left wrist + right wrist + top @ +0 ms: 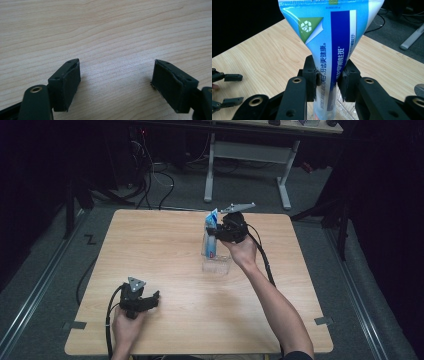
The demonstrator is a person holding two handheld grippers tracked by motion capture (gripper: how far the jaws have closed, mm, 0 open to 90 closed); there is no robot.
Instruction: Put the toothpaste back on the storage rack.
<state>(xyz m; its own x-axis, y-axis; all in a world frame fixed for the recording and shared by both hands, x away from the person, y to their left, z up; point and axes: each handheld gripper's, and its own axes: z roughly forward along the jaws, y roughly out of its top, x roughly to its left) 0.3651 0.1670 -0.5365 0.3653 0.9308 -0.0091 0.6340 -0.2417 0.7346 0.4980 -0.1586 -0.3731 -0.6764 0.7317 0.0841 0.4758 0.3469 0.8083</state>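
Note:
A blue and white toothpaste tube (212, 231) stands upright, crimped end up, and my right gripper (216, 235) is shut on its middle. In the right gripper view the black pads (312, 80) squeeze the tube (332, 47) from both sides. Its lower end hangs inside a clear plastic holder (216, 264) on the table; the holder's rim (348, 110) shows just below the jaws. My left gripper (154, 298) rests near the table's front left, open, with only bare wood between its pads (71, 83). It also appears far off as the left gripper (227, 90) in the right gripper view.
The light wooden table (165, 245) has dark floor on all sides. Beyond its far edge stand a white desk frame (247, 157) and loose cables (150, 175). A black cable (265, 260) trails from the right gripper along the forearm.

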